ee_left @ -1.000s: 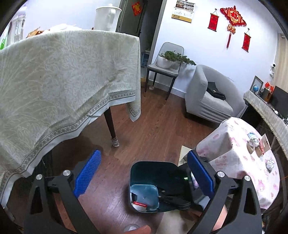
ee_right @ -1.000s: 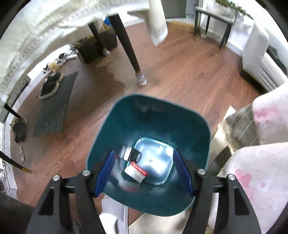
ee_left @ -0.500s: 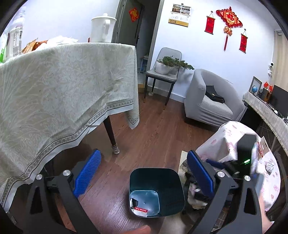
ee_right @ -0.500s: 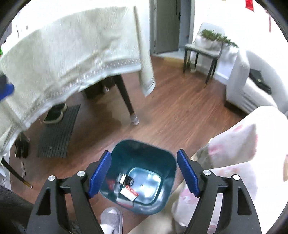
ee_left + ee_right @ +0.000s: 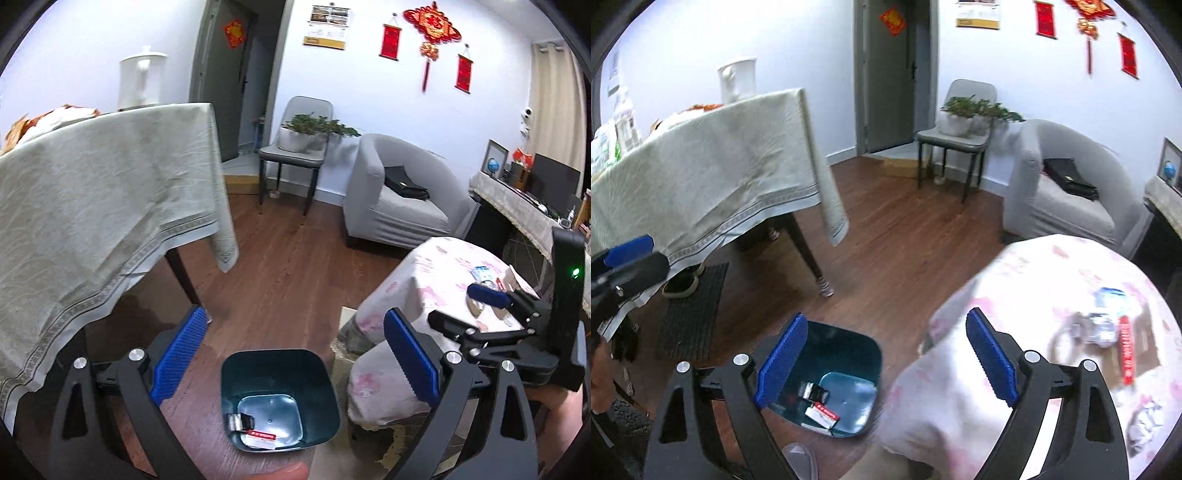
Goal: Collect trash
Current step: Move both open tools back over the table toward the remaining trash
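— Tools first: how did they stand at that moment?

— My right gripper had just been opening its jaws, and nothing was between them; they stood wide apart. My left gripper was also spread wide and carried nothing.

— And just below them?

— The teal bin stood on the wooden floor, touching the skirt of the small table. A red and white packet and a dark little box lay on its bottom.

— Where was the trash that remained?

— Further out, on top of the small table: a crumpled wrapper, a red strip just beside it, and a grey crumpled piece near the edge. That part of the picture was blurred, so I could not say exactly what each one was.

— How should one do the next pick well?

— I judged it best to keep the right jaws wide, come down over one piece only, and put one pad on each side of it before closing. The cloth was soft, so pinching it together with the wrapper was the risk. The left gripper could wait above the bin.

— And behind all this?

— The big table with its pale cloth and the grey armchair stood well apart and played no part.
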`<state>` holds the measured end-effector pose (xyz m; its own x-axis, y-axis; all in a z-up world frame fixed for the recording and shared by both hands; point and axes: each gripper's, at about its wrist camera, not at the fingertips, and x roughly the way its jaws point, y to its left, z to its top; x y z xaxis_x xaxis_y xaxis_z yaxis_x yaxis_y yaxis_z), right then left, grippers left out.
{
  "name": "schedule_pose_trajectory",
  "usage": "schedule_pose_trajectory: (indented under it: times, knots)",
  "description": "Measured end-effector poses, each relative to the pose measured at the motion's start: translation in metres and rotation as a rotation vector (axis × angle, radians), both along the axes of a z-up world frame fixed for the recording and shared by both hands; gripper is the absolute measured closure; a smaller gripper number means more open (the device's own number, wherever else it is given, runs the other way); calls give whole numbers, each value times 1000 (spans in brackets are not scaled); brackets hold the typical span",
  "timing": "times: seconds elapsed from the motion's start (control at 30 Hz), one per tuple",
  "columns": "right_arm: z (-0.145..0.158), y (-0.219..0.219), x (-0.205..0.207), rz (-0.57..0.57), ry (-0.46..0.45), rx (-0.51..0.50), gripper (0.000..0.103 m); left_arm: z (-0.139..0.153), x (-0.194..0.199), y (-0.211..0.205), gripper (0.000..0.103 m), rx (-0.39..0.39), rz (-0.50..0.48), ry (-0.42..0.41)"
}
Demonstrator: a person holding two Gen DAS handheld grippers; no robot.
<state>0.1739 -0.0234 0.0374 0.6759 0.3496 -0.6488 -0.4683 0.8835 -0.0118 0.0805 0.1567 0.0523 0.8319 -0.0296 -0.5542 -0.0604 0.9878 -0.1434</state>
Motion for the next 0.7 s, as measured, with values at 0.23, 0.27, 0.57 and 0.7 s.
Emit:
schedule_pose_trajectory:
  times: [0.23, 0.27, 0.57, 0.7]
  knots:
    - [8, -52, 1, -67, -12, 6, 14, -2, 15, -42, 5, -12, -71, 8]
    - [9, -57, 1, -74, -13, 8, 14, -2, 16, -46, 5, -11, -79, 8]
    - [12, -120, -1, -165, -27, 8, 14, -16, 33, -106, 5, -18, -195, 23]
    - [12, -148, 1, -207, -23, 14, 14, -22, 36, -135, 5, 15, -253, 27]
